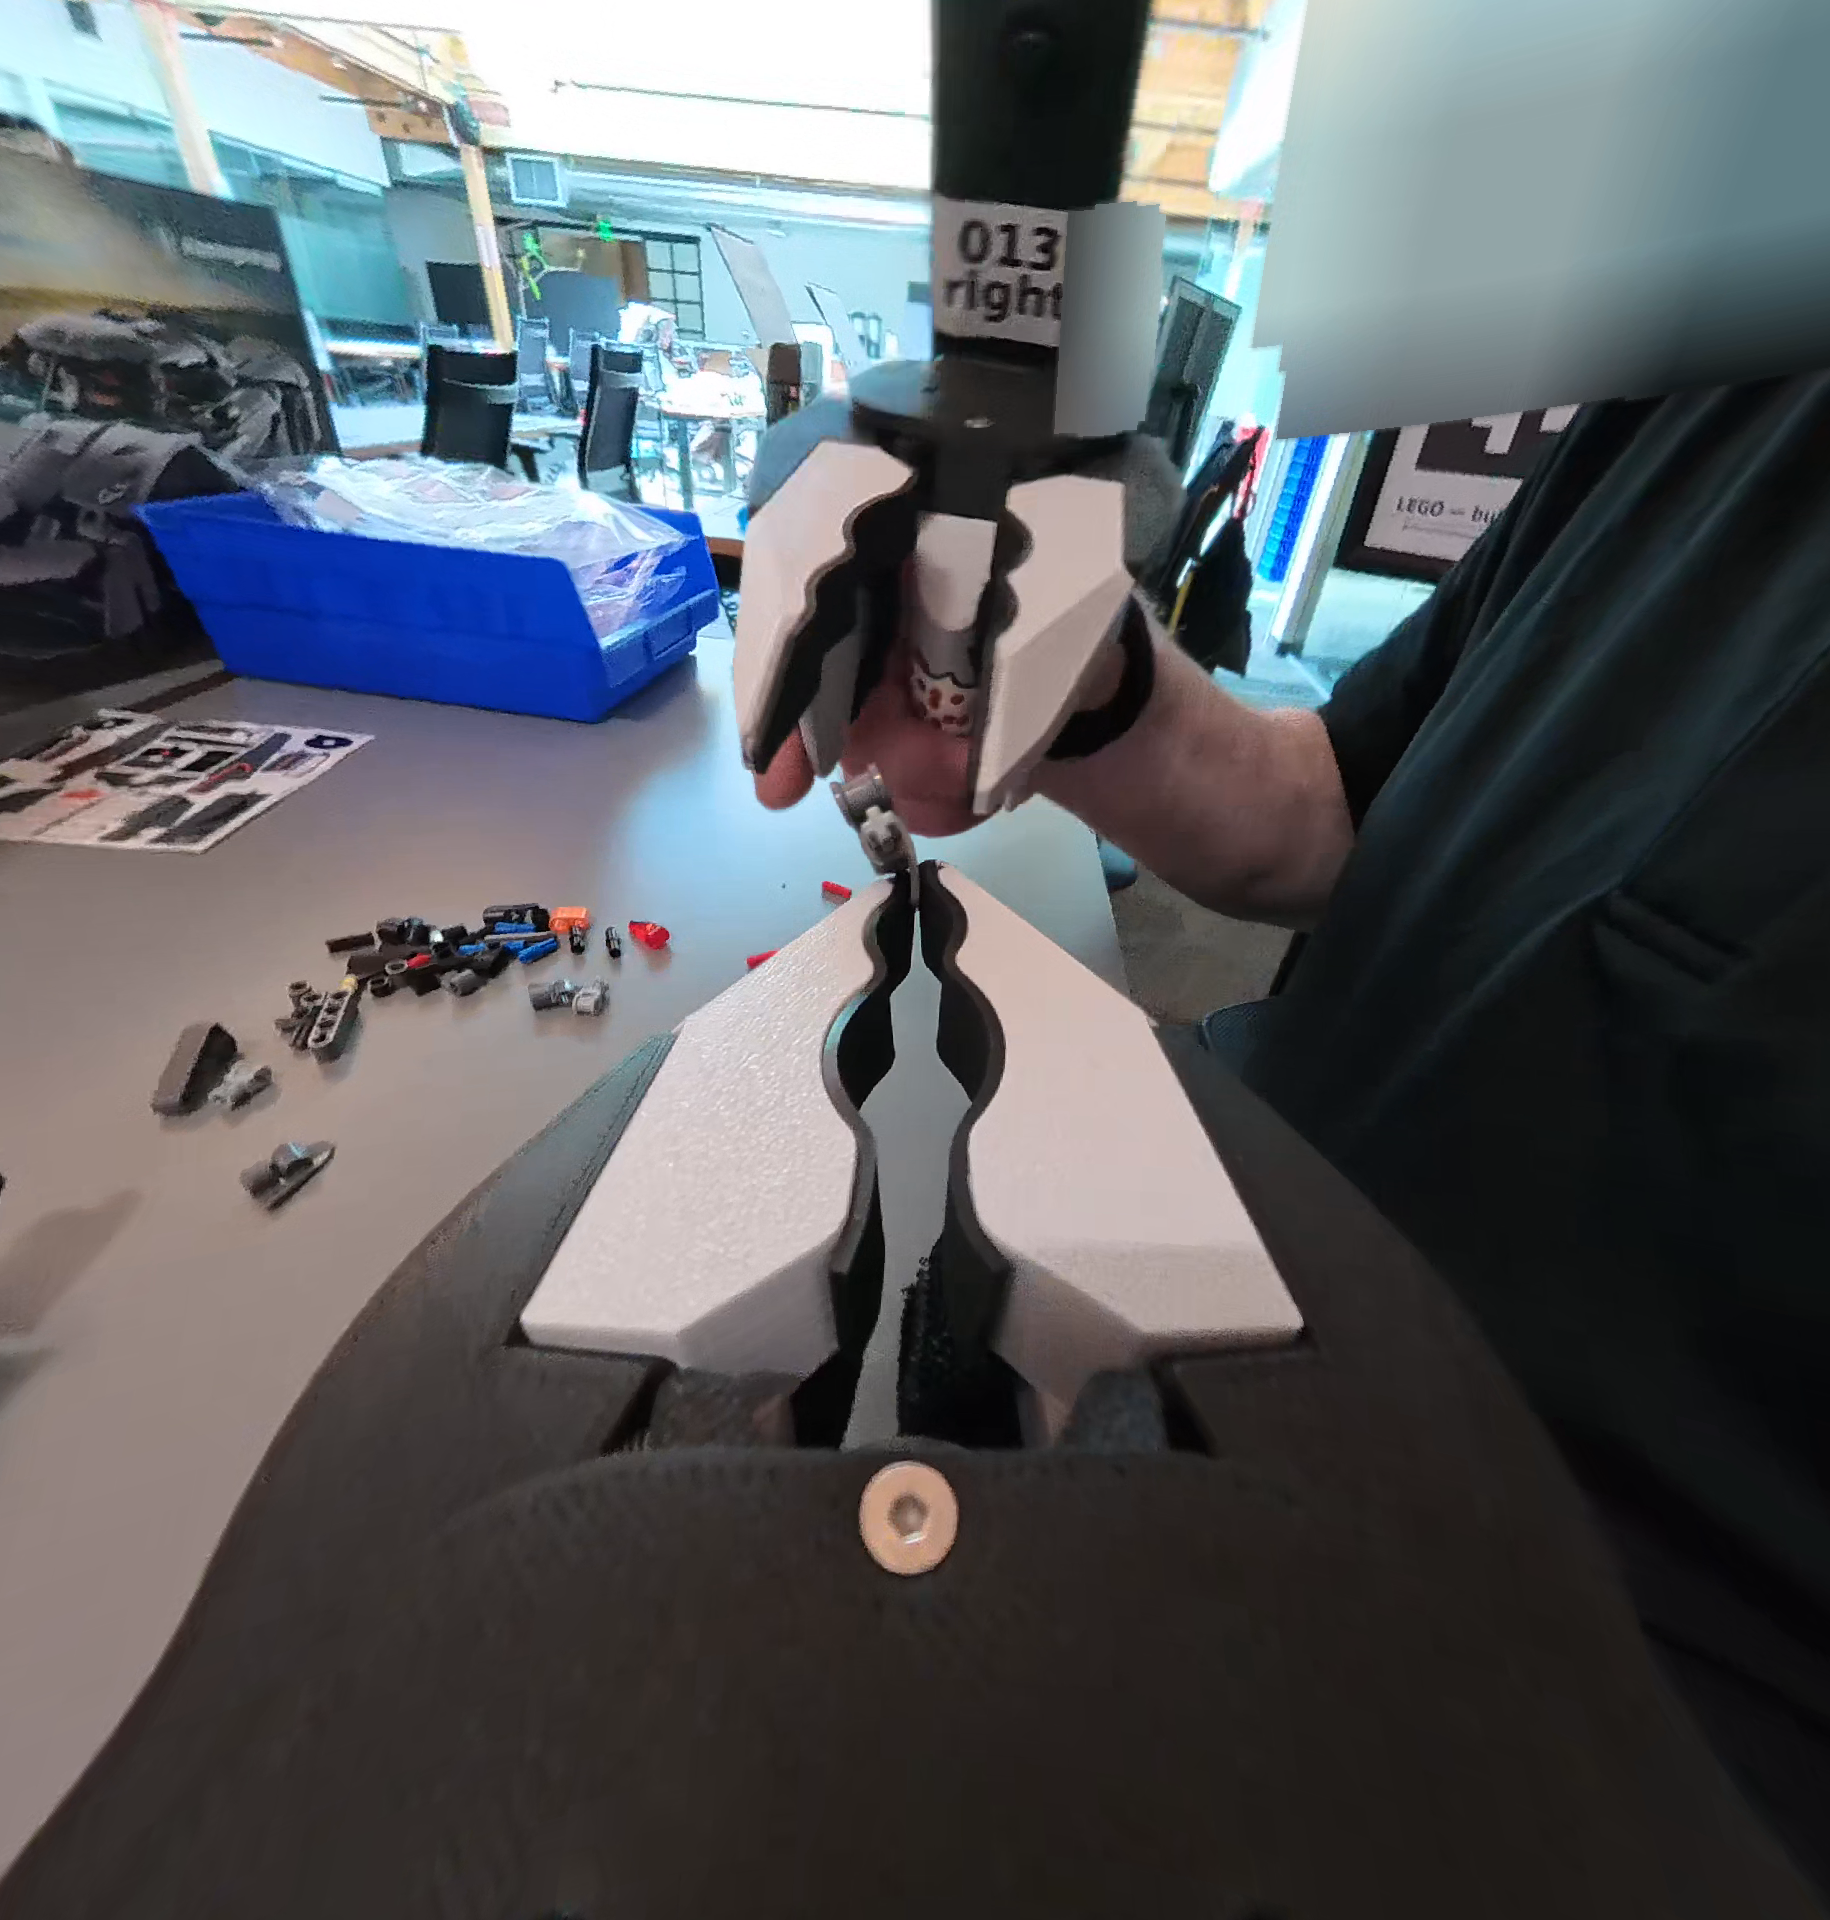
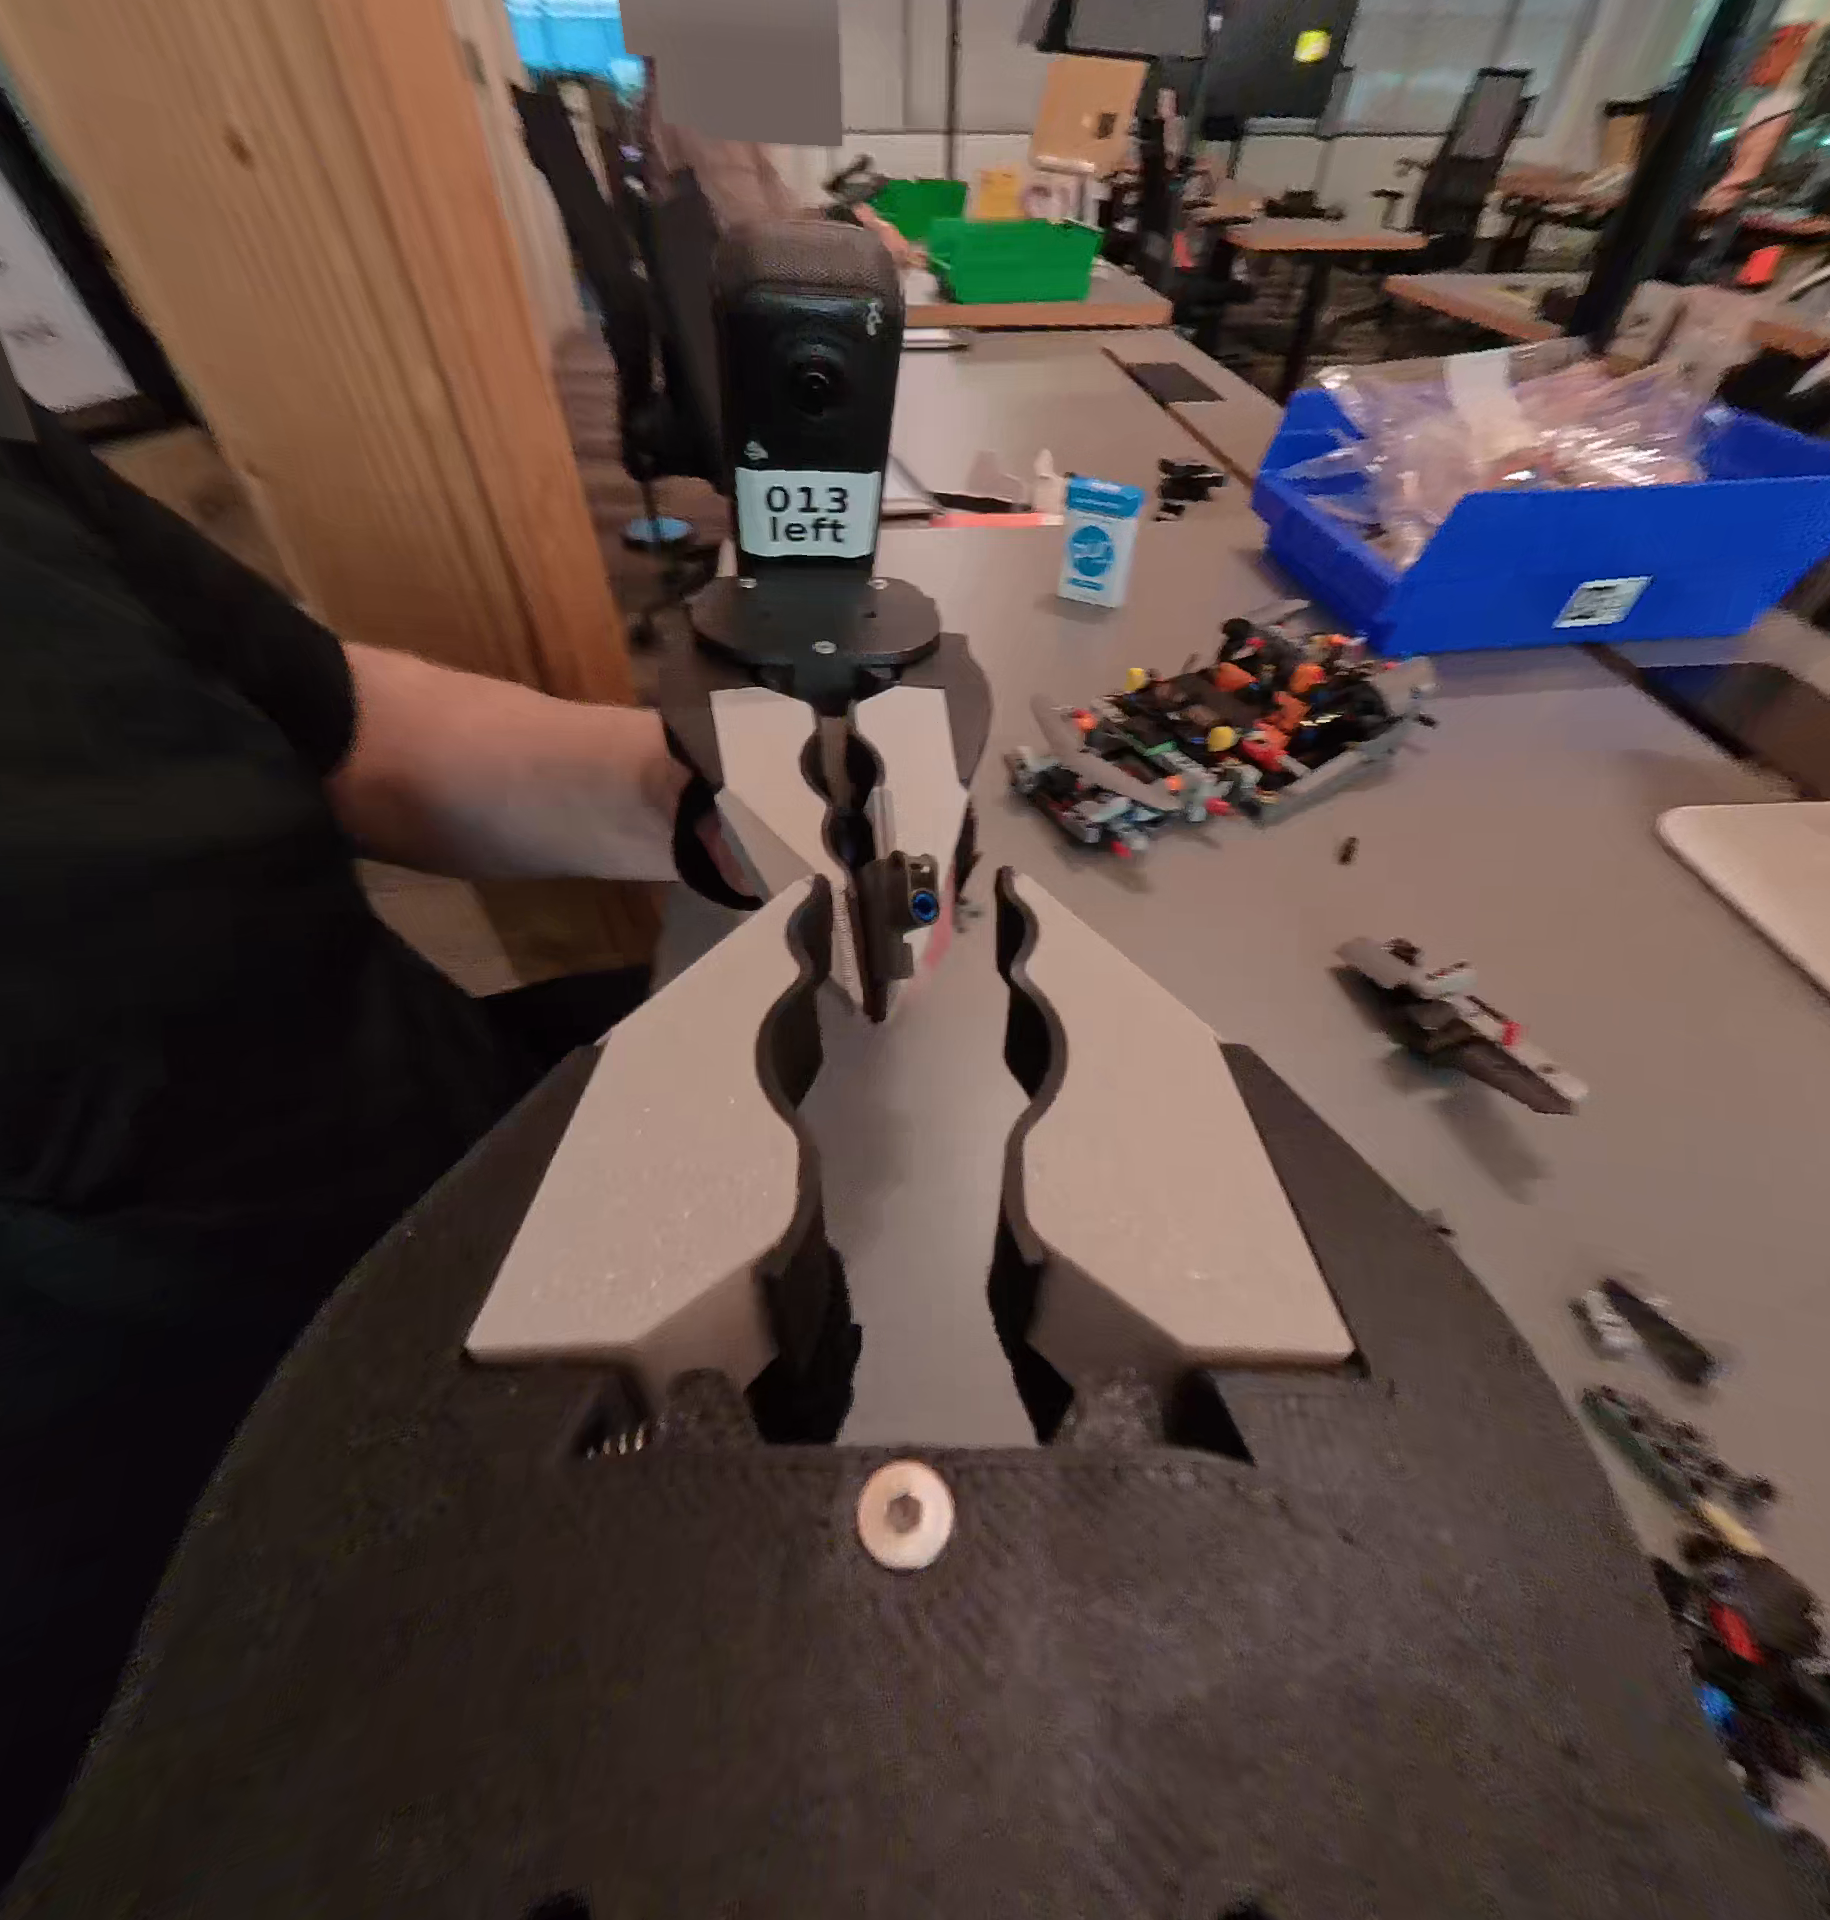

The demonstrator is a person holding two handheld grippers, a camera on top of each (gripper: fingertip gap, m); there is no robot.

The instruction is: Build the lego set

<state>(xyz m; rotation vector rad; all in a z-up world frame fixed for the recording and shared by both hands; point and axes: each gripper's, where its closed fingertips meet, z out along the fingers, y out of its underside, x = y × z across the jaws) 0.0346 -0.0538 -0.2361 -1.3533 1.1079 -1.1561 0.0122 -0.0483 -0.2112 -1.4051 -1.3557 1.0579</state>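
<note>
The left gripper (image 1: pixel 916 883) clamps a small grey Lego piece (image 1: pixel 880 826) at its fingertips, above the table (image 1: pixel 475 1195). The right gripper (image 2: pixel 906 894) faces it with fingers spread, holding nothing.

Your grey table (image 1: pixel 495 1195) carries a blue bin (image 1: pixel 443 613) at the far side, a sticker sheet (image 1: pixel 152 774) to its left, scattered small lego pieces (image 1: pixel 464 951) nearer, and a half-built model (image 2: pixel 1217 738).
</note>
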